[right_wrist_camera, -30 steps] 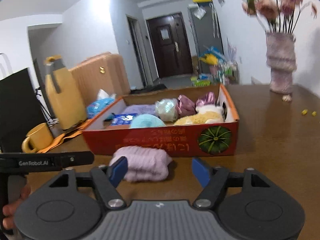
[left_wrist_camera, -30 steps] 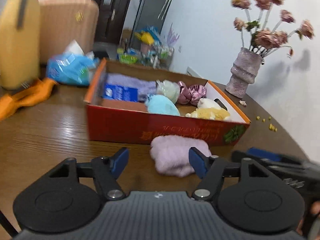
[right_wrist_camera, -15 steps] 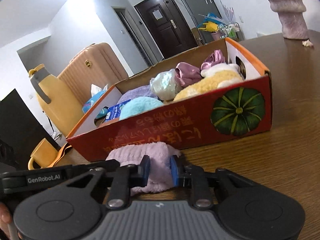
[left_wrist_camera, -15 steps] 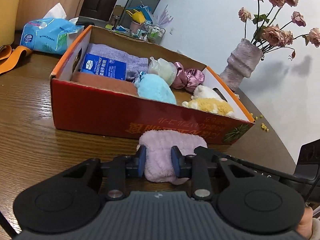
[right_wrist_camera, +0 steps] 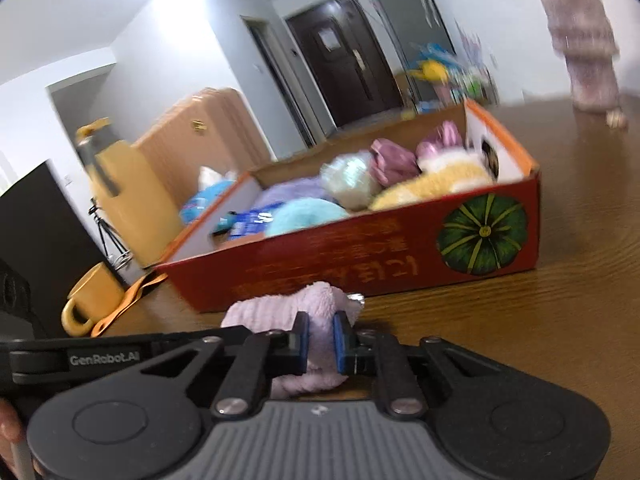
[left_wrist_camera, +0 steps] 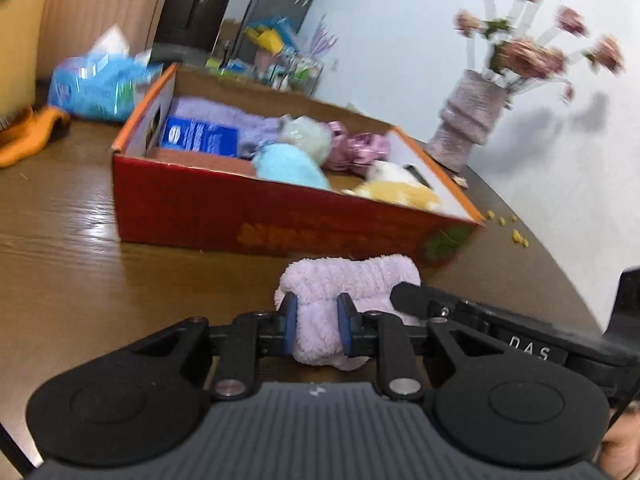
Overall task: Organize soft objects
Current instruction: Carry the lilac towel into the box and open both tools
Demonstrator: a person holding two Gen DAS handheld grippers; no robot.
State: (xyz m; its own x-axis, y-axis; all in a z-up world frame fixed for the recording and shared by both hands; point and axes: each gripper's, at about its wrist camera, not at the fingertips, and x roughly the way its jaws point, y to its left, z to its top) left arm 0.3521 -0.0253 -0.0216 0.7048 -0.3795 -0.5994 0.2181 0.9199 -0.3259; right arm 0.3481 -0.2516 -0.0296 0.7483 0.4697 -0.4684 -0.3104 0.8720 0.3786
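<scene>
The desk (left_wrist_camera: 72,248) is dark brown wood with a visible grain and a soft sheen, and on it stands a red printed cardboard box (left_wrist_camera: 224,216) with a matt, raw-brown inner wall. Just in front of the box lies a pale lilac towel (left_wrist_camera: 348,280) of fluffy terry cloth, while inside the box sit fuzzy plush pieces and a shiny pink satin scrunchie (left_wrist_camera: 360,148). The gripper bodies look like matt black plastic with small bright metal pins, and their fingers (right_wrist_camera: 301,332) carry smooth blue pads.

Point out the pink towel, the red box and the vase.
pink towel (left_wrist_camera: 352,280), left wrist view, fluffy top.
red box (right_wrist_camera: 360,256), right wrist view, front wall.
vase (left_wrist_camera: 468,120), left wrist view, ribbed body.
</scene>
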